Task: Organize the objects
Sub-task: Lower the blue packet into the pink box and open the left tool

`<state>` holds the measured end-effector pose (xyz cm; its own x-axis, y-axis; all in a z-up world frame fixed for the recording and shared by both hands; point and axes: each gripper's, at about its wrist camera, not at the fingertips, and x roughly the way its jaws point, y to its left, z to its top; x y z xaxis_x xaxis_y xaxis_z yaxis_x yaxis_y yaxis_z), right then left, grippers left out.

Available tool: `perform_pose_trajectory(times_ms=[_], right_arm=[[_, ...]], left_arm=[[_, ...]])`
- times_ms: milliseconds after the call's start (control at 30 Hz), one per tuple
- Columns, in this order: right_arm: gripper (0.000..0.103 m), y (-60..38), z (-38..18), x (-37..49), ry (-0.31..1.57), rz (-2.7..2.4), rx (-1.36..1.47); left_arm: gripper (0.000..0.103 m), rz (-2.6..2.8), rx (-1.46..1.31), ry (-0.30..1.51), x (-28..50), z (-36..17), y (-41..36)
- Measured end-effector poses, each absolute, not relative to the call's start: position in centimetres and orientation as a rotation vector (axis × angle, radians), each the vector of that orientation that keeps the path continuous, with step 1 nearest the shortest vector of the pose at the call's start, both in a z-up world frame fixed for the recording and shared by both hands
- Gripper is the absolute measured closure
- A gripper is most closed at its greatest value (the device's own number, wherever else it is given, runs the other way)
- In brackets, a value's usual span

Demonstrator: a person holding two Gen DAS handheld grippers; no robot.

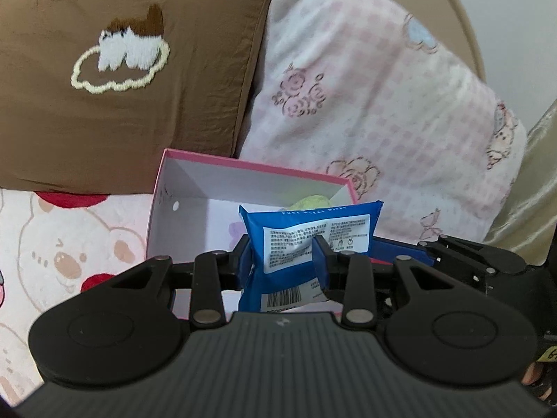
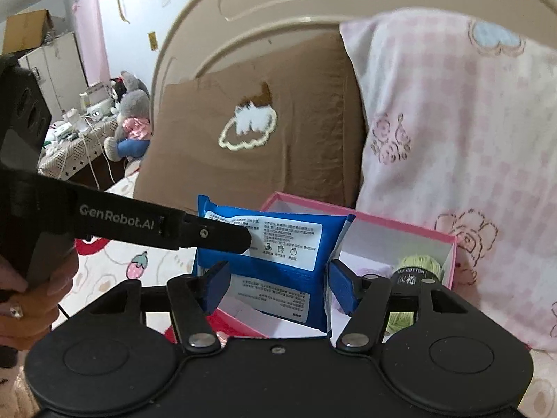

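A blue pack of wet wipes [image 1: 306, 240] with a white label is pinched between the fingers of my left gripper [image 1: 282, 244], which is shut on it and holds it over a pink box [image 1: 163, 188] with a white inside. In the right wrist view the same pack [image 2: 275, 244] hangs over the box [image 2: 449, 254], with the left gripper's finger [image 2: 216, 237] across it. My right gripper [image 2: 278, 282] is open, its blue pads on either side of the pack's lower part. A green yarn ball [image 2: 417, 264] lies in the box; it also shows in the left wrist view [image 1: 310, 202].
The box lies on a bed with a cartoon-print sheet [image 1: 59, 244]. A brown pillow [image 1: 122, 69] and a pink checked pillow [image 1: 365, 87] lean on a beige headboard [image 2: 278, 17] behind it. A cluttered table and plush toy [image 2: 128, 118] stand at far left.
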<state>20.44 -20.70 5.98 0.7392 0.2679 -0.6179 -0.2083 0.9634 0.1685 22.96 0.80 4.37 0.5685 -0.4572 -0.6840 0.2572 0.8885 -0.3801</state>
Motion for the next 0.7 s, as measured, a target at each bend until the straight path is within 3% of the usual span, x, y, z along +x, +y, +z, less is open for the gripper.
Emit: perform_pose_trajectory(times_ms=[233, 700], right_arm=[[0.046, -21.9, 2.3, 23.4, 0.780, 0.211, 0.135], [0.046, -23.3, -4.9, 26.6, 0.912, 0.182, 0.254]], left_arm=[[0.067, -0.416, -0.250, 0.946, 26.3, -0.3, -0.4], [0.067, -0.409, -0.234, 1.046, 28.8, -7.9, -0.8]])
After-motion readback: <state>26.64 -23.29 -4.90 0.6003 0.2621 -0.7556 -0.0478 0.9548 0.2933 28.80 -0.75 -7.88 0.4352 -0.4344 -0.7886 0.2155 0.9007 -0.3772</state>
